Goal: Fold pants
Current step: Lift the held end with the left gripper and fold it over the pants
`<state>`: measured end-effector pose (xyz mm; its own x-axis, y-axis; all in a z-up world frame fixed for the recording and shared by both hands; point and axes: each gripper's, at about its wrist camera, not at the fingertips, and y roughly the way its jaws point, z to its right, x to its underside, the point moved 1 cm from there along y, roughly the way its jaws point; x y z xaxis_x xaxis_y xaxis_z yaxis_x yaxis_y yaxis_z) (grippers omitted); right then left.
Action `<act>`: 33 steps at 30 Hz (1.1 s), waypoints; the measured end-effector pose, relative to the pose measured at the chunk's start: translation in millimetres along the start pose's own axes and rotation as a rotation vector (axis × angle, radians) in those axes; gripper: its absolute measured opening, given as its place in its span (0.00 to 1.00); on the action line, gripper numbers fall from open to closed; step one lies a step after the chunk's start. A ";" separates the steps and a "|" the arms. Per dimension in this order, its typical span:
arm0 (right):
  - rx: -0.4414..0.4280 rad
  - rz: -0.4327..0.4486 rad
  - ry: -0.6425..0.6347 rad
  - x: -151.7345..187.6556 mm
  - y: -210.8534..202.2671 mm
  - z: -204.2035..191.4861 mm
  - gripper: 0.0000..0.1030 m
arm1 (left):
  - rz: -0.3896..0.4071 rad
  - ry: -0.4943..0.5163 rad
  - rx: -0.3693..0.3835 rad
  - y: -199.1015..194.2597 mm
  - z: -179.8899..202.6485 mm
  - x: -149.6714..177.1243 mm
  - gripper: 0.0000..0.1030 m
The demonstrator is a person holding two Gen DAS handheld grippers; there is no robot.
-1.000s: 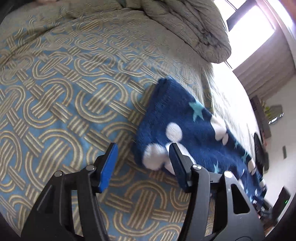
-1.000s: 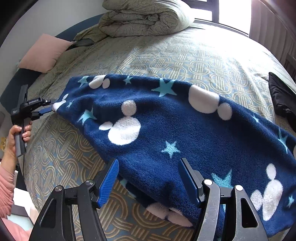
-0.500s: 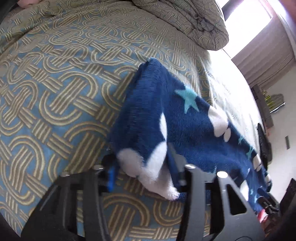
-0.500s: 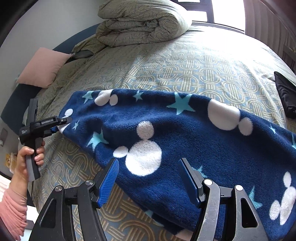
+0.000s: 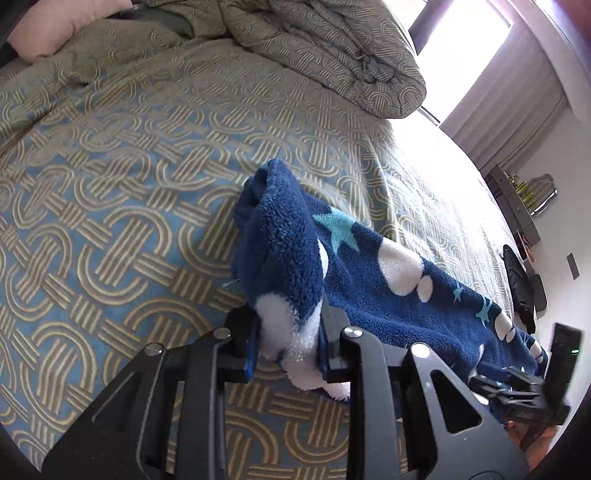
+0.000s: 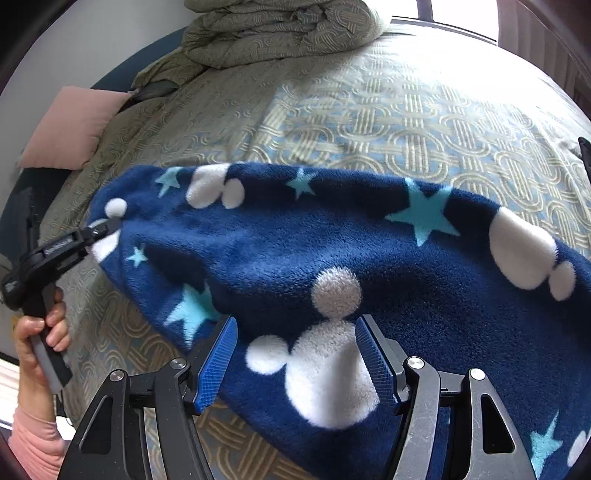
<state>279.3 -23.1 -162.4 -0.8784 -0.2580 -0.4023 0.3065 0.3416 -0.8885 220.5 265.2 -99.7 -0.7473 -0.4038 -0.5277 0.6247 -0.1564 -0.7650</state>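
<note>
The pants [image 6: 369,251] are dark blue fleece with white mouse heads and light blue stars, stretched across the patterned bed. My left gripper [image 5: 286,347] is shut on the end of the pants [image 5: 291,258], with a white patch bunched between the blue pads. The left gripper also shows in the right wrist view [image 6: 101,234], holding that far end slightly raised. My right gripper [image 6: 297,354] is open, its blue pads on either side of a white mouse head at the near edge of the pants. The right gripper shows at the lower right in the left wrist view [image 5: 517,387].
The bed cover [image 5: 110,184] has a blue and beige loop pattern. A folded duvet [image 6: 280,29] lies at the head of the bed, with a pink pillow [image 6: 70,125] to the left. A dark item [image 5: 519,284] lies at the bed's far side.
My left gripper has closed on the pants end and lifted it. My right gripper has moved forward onto the near edge of the pants and stays open.
</note>
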 end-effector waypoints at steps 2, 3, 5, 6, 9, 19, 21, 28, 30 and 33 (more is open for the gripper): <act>0.009 -0.028 -0.002 3.7 14.5 5.8 0.66 | 0.021 0.024 -0.011 -5.0 7.3 -3.4 0.26; 0.007 -0.014 -0.011 4.5 11.5 4.5 0.66 | 0.036 0.045 -0.023 -8.2 13.1 -5.3 0.26; -0.017 0.006 -0.011 7.0 -1.0 3.5 0.66 | 0.065 0.092 -0.036 -16.1 27.0 -7.9 0.26; -0.054 0.030 0.012 9.0 -11.1 7.2 0.66 | 0.076 0.111 -0.034 -19.5 34.3 -9.7 0.26; -0.125 0.091 0.055 15.0 -37.5 23.7 0.66 | 0.107 0.176 -0.019 -30.0 63.0 -13.5 0.26; -0.117 0.156 0.191 50.5 -80.8 92.7 0.67 | 0.093 0.512 0.138 -35.5 202.9 22.3 0.26; -0.127 0.177 0.222 55.5 -87.7 106.8 0.67 | 0.044 0.588 0.185 -25.8 232.1 45.3 0.26; -0.193 0.206 0.348 68.2 -104.8 151.3 0.71 | -0.137 0.701 0.218 27.1 272.3 120.1 0.26; -0.208 0.194 0.377 70.0 -103.6 159.0 0.71 | -0.149 0.708 0.203 35.0 272.2 131.2 0.26; -0.265 0.172 0.409 68.7 -98.6 164.4 0.72 | -0.129 0.693 0.218 31.0 270.6 132.0 0.31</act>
<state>249.0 -223.1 -138.7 -0.9113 0.1785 -0.3711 0.4022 0.5789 -0.7093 202.5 -36.8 -93.2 -0.7443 0.2812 -0.6058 0.4988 -0.3692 -0.7842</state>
